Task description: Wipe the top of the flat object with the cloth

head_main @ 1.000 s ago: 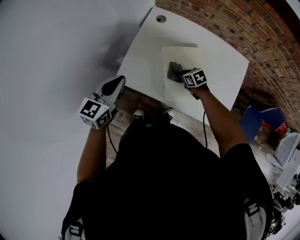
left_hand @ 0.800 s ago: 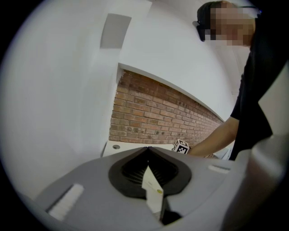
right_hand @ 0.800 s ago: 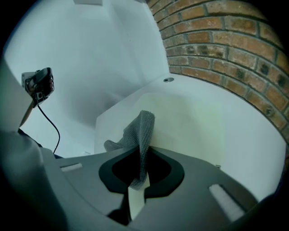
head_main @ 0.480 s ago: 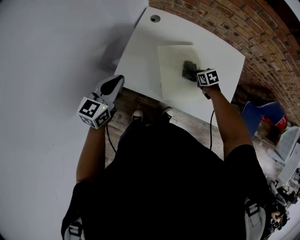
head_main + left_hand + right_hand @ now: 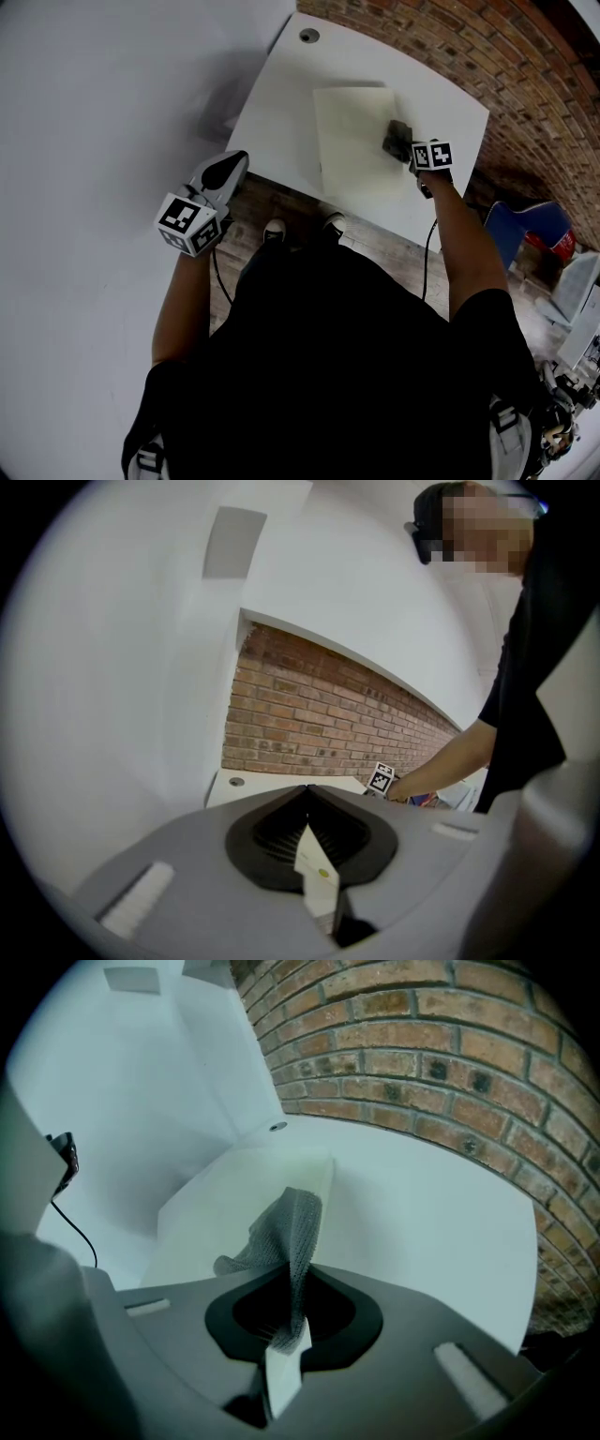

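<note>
Flat object: pale cream rectangular sheet (image 5: pixel 352 141), lying flat on a white worktop (image 5: pixel 272 112). Cloth: grey mesh-weave cloth (image 5: pixel 397 139), bunched. It rests on the sheet's top at its right edge, about halfway along, as the head view shows it. Right hand-held gripper (image 5: pixel 409 150): over that same right edge of the sheet, its marker cube just outside it. In the right gripper view the jaws are clenched on a fold of the cloth (image 5: pixel 291 1232) — the free end stands up from the jaws and droops to the left, with the sheet (image 5: pixel 244 1194) behind it. Left hand-held gripper (image 5: pixel 232 167): well apart from the sheet, to its left and nearer the person, off the worktop's near edge. Its own view shows the jaws (image 5: pixel 314 874) pressed together with nothing between them. Round grey cable port (image 5: pixel 308 36): set in the worktop beyond the sheet's far left corner. Red-brown brick wall (image 5: pixel 450 47): beyond the sheet's far and right sides — the worktop runs up to it.
</note>
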`<action>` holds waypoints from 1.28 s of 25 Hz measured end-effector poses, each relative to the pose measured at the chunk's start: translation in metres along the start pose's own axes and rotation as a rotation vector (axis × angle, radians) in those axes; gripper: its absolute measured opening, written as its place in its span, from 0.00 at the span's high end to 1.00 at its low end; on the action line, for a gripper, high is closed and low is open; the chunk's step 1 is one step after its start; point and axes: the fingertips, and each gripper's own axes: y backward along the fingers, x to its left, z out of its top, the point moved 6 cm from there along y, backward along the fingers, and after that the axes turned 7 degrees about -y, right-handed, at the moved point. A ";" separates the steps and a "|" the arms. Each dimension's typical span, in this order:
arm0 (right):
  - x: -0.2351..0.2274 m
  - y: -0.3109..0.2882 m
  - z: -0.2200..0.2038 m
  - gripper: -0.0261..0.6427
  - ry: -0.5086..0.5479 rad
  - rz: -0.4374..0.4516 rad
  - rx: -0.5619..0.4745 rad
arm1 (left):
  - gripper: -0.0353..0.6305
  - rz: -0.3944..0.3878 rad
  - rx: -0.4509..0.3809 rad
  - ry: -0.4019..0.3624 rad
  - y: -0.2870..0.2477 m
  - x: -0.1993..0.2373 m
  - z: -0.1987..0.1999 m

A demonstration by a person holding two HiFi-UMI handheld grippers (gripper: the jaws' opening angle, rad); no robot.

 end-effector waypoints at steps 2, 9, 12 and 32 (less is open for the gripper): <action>-0.001 0.001 0.000 0.94 -0.006 -0.003 -0.011 | 0.94 -0.001 0.002 -0.001 -0.001 -0.002 0.000; 0.015 0.013 0.003 0.94 -0.014 -0.002 -0.094 | 0.94 -0.009 -0.004 -0.005 -0.005 -0.007 -0.003; 0.030 0.018 0.004 0.94 0.001 0.039 -0.132 | 0.94 -0.014 -0.008 -0.008 -0.009 -0.008 -0.004; 0.184 -0.015 -0.029 0.94 0.172 0.397 -0.017 | 0.94 0.005 -0.001 0.014 -0.002 -0.001 -0.010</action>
